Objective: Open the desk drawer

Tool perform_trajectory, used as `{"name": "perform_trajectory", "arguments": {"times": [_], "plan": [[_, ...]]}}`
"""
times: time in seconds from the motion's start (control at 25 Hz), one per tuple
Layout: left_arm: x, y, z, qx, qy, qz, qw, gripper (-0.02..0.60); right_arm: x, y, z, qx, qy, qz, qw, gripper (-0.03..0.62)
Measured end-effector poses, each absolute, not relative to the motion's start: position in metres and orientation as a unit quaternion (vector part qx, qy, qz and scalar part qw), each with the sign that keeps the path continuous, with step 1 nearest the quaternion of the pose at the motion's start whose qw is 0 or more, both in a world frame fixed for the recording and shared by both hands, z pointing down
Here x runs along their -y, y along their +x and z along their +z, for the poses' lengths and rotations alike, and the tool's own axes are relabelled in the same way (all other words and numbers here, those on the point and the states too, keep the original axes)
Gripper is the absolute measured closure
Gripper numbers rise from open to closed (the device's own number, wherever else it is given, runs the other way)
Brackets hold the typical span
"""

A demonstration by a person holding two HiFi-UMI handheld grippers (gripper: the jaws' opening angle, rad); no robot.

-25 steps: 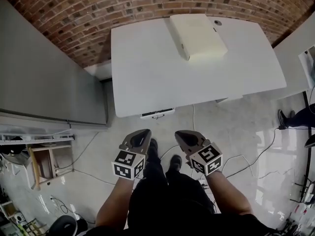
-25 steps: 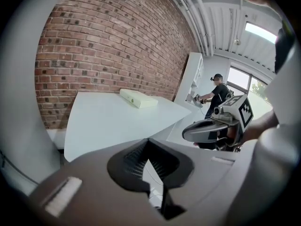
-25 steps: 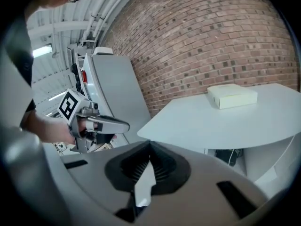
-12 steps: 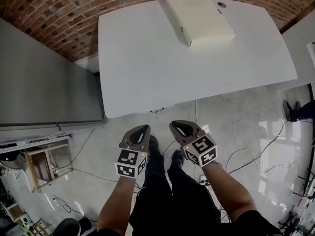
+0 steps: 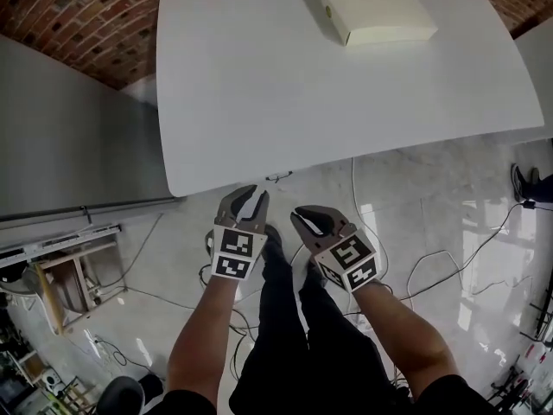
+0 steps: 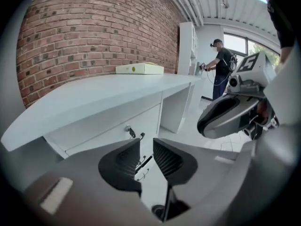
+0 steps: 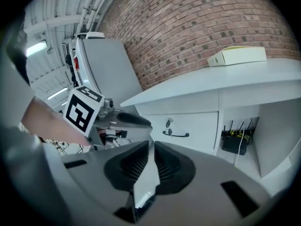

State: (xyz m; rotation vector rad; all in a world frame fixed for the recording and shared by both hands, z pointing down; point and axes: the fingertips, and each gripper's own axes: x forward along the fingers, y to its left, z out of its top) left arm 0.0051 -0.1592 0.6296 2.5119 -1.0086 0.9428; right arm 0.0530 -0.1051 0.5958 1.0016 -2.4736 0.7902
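Observation:
The white desk (image 5: 346, 102) fills the top of the head view. Its drawer front (image 7: 188, 126) carries a dark bar handle (image 7: 176, 134) and a key (image 7: 168, 123) above it. From above only the handle (image 5: 278, 177) peeks out under the desk edge. My left gripper (image 5: 251, 199) hangs just below that edge, aimed at the drawer (image 6: 117, 131). Its jaws are opening, a small gap shows and nothing is between them (image 6: 146, 145). My right gripper (image 5: 302, 216) hovers beside it, shut and empty (image 7: 151, 147), farther from the drawer.
A cream box (image 5: 371, 7) lies at the desk's far side. A grey cabinet (image 5: 69, 137) stands left of the desk. Cables (image 5: 432, 266) run over the floor, and a black device (image 7: 237, 140) with wires sits under the desk. A person (image 6: 221, 67) stands far off.
Both grippers have sunk and come closer to the desk's front edge. The left jaws have parted slightly, and the left gripper has rolled a little. The right jaws stay shut.

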Motion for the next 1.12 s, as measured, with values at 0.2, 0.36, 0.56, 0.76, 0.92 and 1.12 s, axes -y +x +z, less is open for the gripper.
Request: {"name": "perform_trajectory", "arguments": {"times": [0.2, 0.36, 0.56, 0.76, 0.92, 1.12], "plan": [[0.166, 0.002, 0.664, 0.347, 0.857, 0.373, 0.083, 0.464, 0.106, 0.069, 0.608, 0.870, 0.368, 0.285, 0.163, 0.586], [0.175, 0.007, 0.679, 0.371, 0.849, 0.369, 0.074, 0.444, 0.112, 0.082, 0.625, 0.867, 0.376, 0.275, 0.175, 0.586], [0.177, 0.006, 0.685, 0.392, 0.845, 0.354, 0.083, 0.434, 0.145, 0.074, 0.642, 0.882, 0.372, 0.188, 0.222, 0.586], [0.169, 0.010, 0.689, 0.390, 0.852, 0.337, 0.097, 0.434, 0.175, 0.062, 0.651, 0.892, 0.353, 0.081, 0.270, 0.585], [0.169, -0.002, 0.688, 0.401, 0.852, 0.322, 0.094, 0.434, 0.182, 0.044, 0.673, 0.890, 0.316, -0.003, 0.330, 0.560], [0.171, -0.022, 0.690, 0.417, 0.848, 0.310, 0.102, 0.434, 0.195, 0.030, 0.693, 0.876, 0.289, -0.074, 0.379, 0.510]]}}
